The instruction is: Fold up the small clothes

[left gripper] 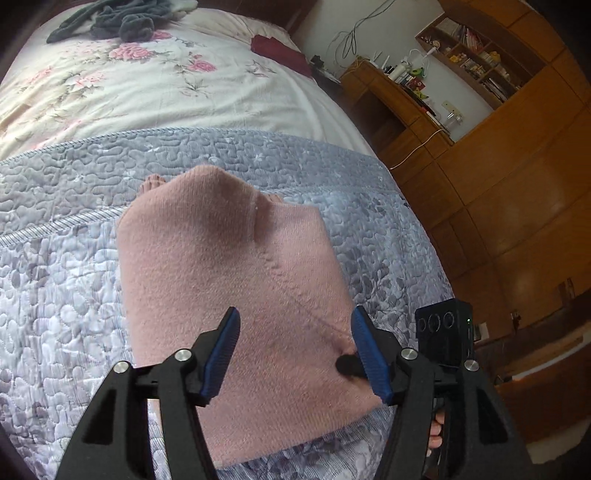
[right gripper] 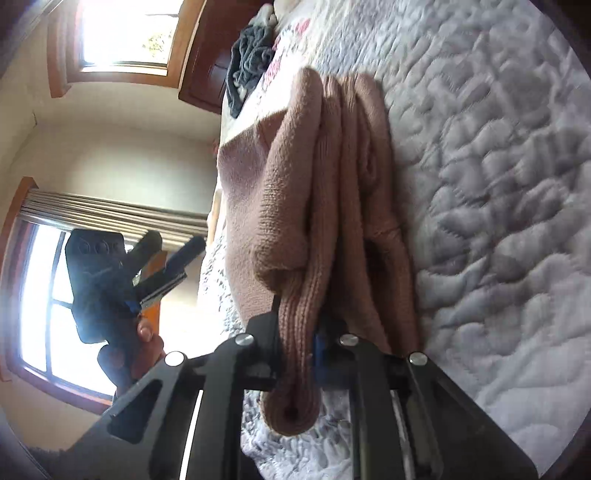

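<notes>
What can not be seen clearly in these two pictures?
- Right wrist view: the right gripper fingertips are buried in the pink knit garment, so the pads' contact is hidden.
- Left wrist view: the pink knit garment's underside and inner folds are hidden by its top layer.
- Left wrist view: the dark clothes are cut off by the top edge.
- Left wrist view: the shelf items are too small to identify.

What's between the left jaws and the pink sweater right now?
Nothing visible. The left gripper hangs open directly over the folded pink sweater on the grey quilt, with bare knit between its jaws. The right gripper is already shut on a folded edge of the sweater at its side.
</notes>
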Demonstrator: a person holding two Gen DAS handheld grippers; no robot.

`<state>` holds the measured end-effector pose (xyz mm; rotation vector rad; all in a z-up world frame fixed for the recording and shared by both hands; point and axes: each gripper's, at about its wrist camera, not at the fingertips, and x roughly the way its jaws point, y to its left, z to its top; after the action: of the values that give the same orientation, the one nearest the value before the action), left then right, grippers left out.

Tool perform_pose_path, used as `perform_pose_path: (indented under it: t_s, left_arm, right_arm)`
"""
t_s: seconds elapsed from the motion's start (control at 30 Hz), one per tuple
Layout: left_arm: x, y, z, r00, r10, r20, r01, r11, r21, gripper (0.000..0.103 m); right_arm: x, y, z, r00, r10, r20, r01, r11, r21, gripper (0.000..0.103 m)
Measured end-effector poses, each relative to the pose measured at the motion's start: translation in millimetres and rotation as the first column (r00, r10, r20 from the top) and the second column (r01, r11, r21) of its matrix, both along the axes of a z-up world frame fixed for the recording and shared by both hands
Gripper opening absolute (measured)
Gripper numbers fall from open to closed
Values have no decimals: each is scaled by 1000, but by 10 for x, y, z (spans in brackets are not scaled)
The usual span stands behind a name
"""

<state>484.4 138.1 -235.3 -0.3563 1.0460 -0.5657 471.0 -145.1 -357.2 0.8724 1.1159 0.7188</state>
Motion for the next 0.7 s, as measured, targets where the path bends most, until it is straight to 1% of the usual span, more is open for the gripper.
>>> perform_pose_path:
  t_s: [0.03,0.07,0.13,0.17,0.2,0.23,0.27,0.3,0.37,0.4,0.43,0.47,0.5,0.53,0.57,0.6,0.63,0.67,0.7]
  left_arm:
    - [-39,33,-40,1000,-2,1,2,1000,-22,63]
    - [-52,42,-118,1000,-5,-7,5,1000,-29,63]
    - [-29,51,-348,999,-1,-49,0,1000,-10,63]
    - [-9,79,-434,998,16,-61,-17,1000,-7,63]
    - [10,122,-462,997,35,-74,-37,999,-24,62]
    - [31,177,-434,995,45,-87,-51,996,-67,62]
    - [48,235,-365,995,38,-90,-50,990,-134,62]
    - [68,288,-260,997,29,-69,-42,982,-184,62]
    - [161,400,-30,999,34,4,-32,977,-211,62]
    - [249,462,38,999,37,19,-32,973,-230,62]
    - [364,519,53,999,46,12,-42,969,-243,62]
    - [494,554,24,999,43,-3,-43,966,-256,62]
    - [634,568,-49,999,34,-24,-39,965,-258,62]
    - [773,564,-150,998,38,-46,-48,970,-236,61]
    - [896,570,-290,996,38,-79,-56,970,-236,57]
    - [1020,568,-441,992,40,-119,-69,966,-250,49]
    - [1086,593,-579,989,59,-138,-93,964,-250,45]
    - [1123,629,-703,986,82,-145,-117,960,-255,37]
    - [1143,678,-823,982,106,-156,-146,950,-276,23]
  right_arm:
    - [-22,-83,4,1000,-31,-1,31,999,-24,12]
    - [-32,-107,-16,999,-37,-11,36,998,-47,12]
    - [0,8,-91,998,50,-24,-51,997,-60,14]
    - [33,60,-47,997,79,-9,-80,993,-86,20]
    - [52,83,57,995,96,27,-92,988,-121,24]
    - [90,79,175,993,99,60,-89,985,-147,29]
    - [138,50,308,993,79,92,-63,985,-162,40]
    - [210,12,451,990,46,136,-21,983,-184,42]
    - [398,27,719,973,38,228,10,978,-208,42]
    - [515,64,802,966,54,253,-2,979,-203,42]
    - [642,157,853,959,87,268,-31,978,-208,42]
    - [791,258,842,955,132,266,-76,974,-213,42]
    - [926,360,787,955,159,252,-102,969,-225,42]
    - [1053,416,694,956,175,233,-117,963,-245,42]
    - [1088,416,575,959,201,202,-147,956,-254,38]
    - [1180,423,437,963,202,178,-151,952,-267,25]
    - [1258,400,321,966,200,166,-146,946,-288,15]
    - [1326,348,207,967,199,158,-144,942,-304,0]
    - [1377,261,86,970,187,154,-141,953,-266,0]
